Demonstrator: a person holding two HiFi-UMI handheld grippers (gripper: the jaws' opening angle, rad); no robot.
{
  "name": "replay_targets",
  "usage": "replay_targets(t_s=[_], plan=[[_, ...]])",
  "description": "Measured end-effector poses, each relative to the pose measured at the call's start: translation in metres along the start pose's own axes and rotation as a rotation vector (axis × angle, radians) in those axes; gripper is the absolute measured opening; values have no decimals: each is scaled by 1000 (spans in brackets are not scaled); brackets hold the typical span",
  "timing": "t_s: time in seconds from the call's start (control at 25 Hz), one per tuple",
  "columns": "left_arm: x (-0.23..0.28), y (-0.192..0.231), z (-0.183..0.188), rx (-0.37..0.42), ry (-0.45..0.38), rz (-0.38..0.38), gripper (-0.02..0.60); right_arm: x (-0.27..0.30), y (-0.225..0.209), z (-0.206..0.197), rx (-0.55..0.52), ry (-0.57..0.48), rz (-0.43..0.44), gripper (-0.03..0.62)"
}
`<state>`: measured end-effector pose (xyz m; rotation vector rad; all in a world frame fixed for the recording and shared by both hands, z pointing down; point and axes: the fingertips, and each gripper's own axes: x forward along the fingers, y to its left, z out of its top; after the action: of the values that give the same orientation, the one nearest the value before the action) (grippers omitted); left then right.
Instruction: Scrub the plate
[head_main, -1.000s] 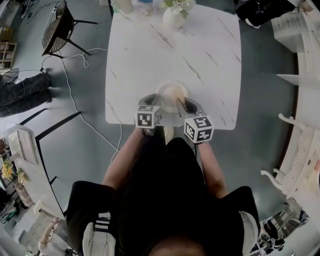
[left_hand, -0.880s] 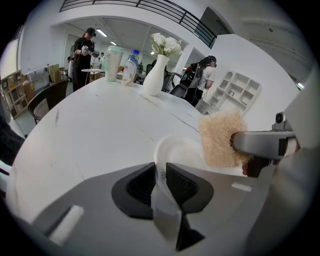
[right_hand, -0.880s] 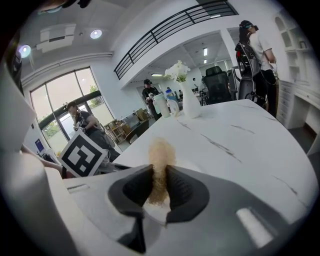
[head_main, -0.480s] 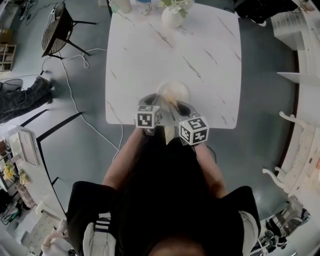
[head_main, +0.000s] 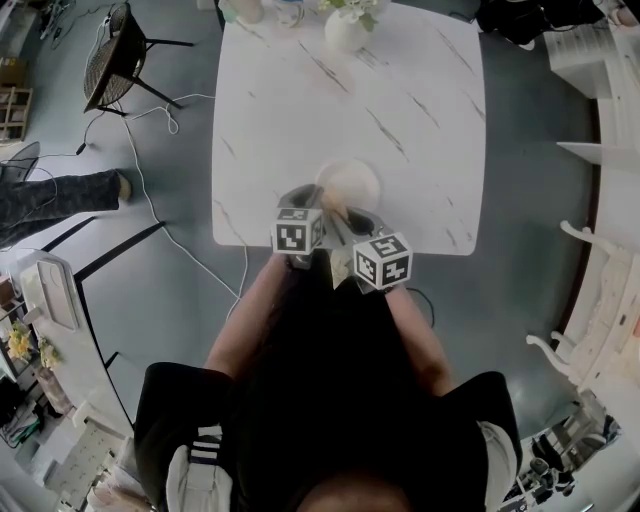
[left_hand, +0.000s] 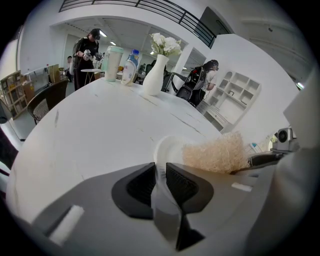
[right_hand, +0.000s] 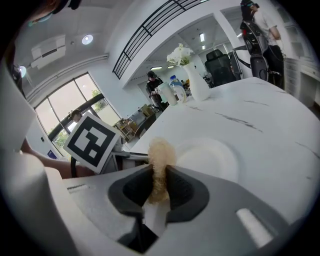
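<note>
At near table edge, head view: both tongs meet at the plate (head_main: 352, 182). Left gripper (left_hand: 160, 172): jaws nearly together, clamped on the plate's near rim; the thin white edge runs straight up between the pads. Right gripper (right_hand: 160, 176): jaws pinched on a tan fibrous scrubber (right_hand: 161, 152), its tuft sticking up past the fingertips. Seen from the left gripper view, the scrubber sits at the plate's near edge, just right of the left gripper. It looks like it touches the rim, but contact isn't clear from any angle.

Plate is white and round, lying on the white marble-pattern table (head_main: 400, 110), close to the near edge and roughly centred left to right. Grey veins run across the top beyond it.

Far edge: white vase (left_hand: 153, 75) with white flowers. A pale cup (left_hand: 113, 62) and a plastic bottle (left_hand: 130, 67) stand just left of it. All upright, well apart from the plate.

Off the table: dark chair (head_main: 115, 55) by the far-left corner, white cable (head_main: 150, 205) trailing over the grey floor, someone's legs (head_main: 55, 195) at the left edge. A person (left_hand: 87, 52) stands beyond the far end of the table.
</note>
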<state>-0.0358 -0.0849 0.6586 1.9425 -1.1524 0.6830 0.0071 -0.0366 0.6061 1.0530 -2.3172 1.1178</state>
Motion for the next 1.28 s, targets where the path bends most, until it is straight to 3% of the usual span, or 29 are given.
replay_targets(t_s=[1.28], plan=[[-1,0,0,1,6,-2,74,-19,-39,-12,60,-1,-95,67]])
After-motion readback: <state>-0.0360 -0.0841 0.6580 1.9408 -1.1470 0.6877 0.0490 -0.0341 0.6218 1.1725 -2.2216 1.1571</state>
